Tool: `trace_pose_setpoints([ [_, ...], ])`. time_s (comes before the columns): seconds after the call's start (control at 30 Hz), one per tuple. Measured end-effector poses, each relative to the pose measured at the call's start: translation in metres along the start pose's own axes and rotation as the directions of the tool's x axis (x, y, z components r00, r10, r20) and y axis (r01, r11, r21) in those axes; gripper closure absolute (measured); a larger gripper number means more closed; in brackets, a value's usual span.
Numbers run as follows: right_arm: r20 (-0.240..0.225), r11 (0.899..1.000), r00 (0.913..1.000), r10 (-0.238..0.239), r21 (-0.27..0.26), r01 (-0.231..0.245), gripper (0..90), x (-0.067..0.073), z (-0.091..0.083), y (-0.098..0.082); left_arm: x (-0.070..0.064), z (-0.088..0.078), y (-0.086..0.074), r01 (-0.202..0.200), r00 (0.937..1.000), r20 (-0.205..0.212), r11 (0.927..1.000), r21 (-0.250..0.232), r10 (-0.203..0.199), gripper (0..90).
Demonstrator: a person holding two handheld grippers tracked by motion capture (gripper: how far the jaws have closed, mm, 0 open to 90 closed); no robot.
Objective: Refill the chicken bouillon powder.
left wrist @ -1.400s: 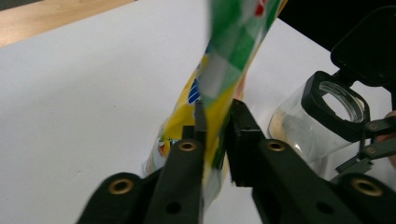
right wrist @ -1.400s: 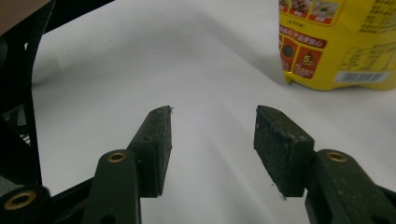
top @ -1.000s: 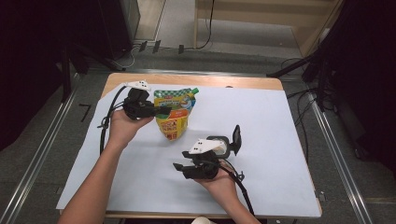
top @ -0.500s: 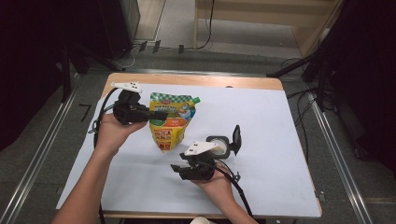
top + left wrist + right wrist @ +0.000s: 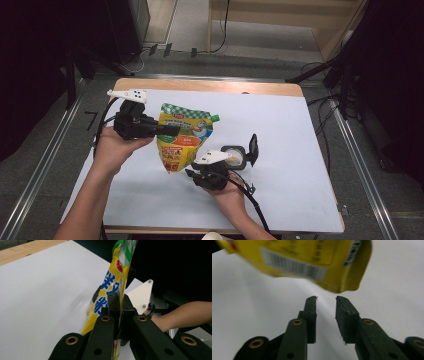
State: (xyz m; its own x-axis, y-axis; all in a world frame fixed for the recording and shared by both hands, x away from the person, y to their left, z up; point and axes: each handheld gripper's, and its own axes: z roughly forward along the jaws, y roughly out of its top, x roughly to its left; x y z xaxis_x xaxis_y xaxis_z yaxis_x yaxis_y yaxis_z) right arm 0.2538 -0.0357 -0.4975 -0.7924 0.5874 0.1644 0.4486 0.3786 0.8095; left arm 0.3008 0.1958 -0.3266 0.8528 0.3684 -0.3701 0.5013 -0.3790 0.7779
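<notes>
Pouch lifted by the left gripper, right gripper closing in beneath it

The left gripper (image 5: 167, 131) pinches the yellow pouch (image 5: 184, 141) by its side edge, holding it clear of the white table (image 5: 290, 130); the pick-up looks done, the second grip not yet made; the right gripper (image 5: 325, 301) sits just under the pouch's lower corner, its jaws having just been closing, a narrow gap between them with nothing in it; the pouch is a flat, glossy, flexible plastic sachet with a green checked top, a small green spout and a barcode on its back.
</notes>
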Motion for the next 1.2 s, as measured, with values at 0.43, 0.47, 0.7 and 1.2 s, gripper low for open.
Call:
trace_pose_setpoints([
  [0.43, 0.046, 0.996, 0.9988, -0.017, -0.090, 0.021, 78.7, 0.004, -0.002, -0.003, -0.006, 0.004, 0.001, 0.064, 0.9940, 0.090, 0.9979, -0.011, -0.062, 90.0],
  [0.47, 0.044, 0.995, 0.9989, -0.015, -0.096, 0.019, 77.1, 0.005, -0.002, -0.003, -0.006, 0.004, 0.001, 0.072, 0.9930, 0.095, 0.9973, -0.014, -0.070, 90.0],
  [0.7, 0.049, 0.993, 0.9987, -0.009, -0.118, 0.015, 77.0, 0.003, 0.000, -0.005, -0.007, 0.001, 0.002, 0.096, 0.9887, 0.119, 0.9948, -0.034, -0.091, 90.0],
  [1.2, 0.030, 0.975, 0.9853, -0.168, -0.142, 0.171, 65.1, 0.033, -0.012, 0.003, -0.011, 0.014, 0.004, 0.040, 0.9992, 0.002, 0.9992, 0.000, -0.040, 89.1],
])
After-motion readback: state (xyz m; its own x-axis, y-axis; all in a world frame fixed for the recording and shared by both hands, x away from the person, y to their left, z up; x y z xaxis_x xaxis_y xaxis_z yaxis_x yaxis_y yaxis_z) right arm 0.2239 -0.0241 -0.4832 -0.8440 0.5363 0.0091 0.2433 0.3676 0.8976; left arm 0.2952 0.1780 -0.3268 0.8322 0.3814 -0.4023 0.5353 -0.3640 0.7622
